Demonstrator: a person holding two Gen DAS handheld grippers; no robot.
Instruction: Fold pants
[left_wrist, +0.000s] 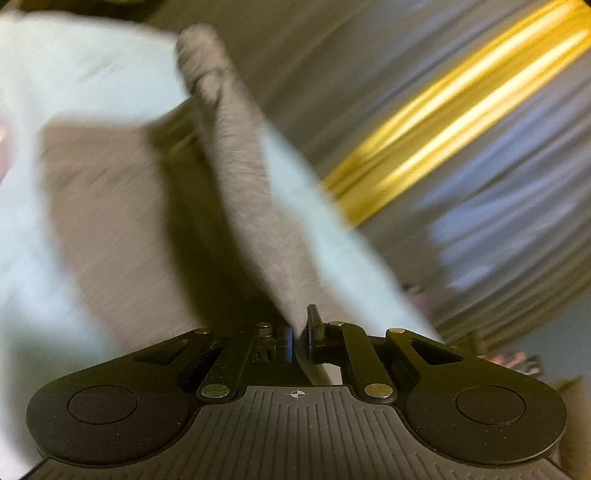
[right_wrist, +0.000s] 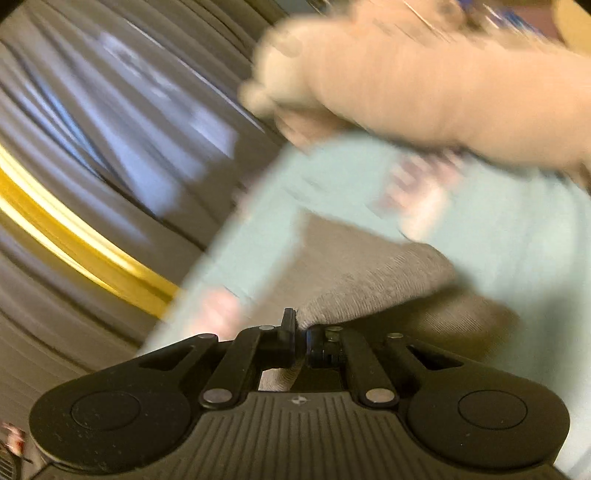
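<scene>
Grey knitted fabric, the pants (left_wrist: 240, 177), is what both of your tools have hold of. In the left wrist view your left gripper (left_wrist: 300, 338) has its jaws drawn together on an edge of that cloth, which rises away from the fingertips as a taut, slanting fold towards the top of the picture. Below and to the left of the fold more of the same grey material lies spread on a pale mint-green sheet (left_wrist: 55, 81), and a strip of that sheet also shows to the right of the fold.

In the right wrist view your right gripper (right_wrist: 301, 338) is likewise clamped, with a bunched edge of the grey pants (right_wrist: 369, 280) pinched between its jaws and bulging just above them. The pale green sheet (right_wrist: 517, 229) lies behind the cloth. A blurred beige soft mass (right_wrist: 424, 81) crosses the upper right; you cannot tell what it is.

Both pictures are heavily smeared. Behind the sheet runs a streaked grey background with a bright yellow band (left_wrist: 454, 110), seen on the left in the right wrist view (right_wrist: 74, 236).
</scene>
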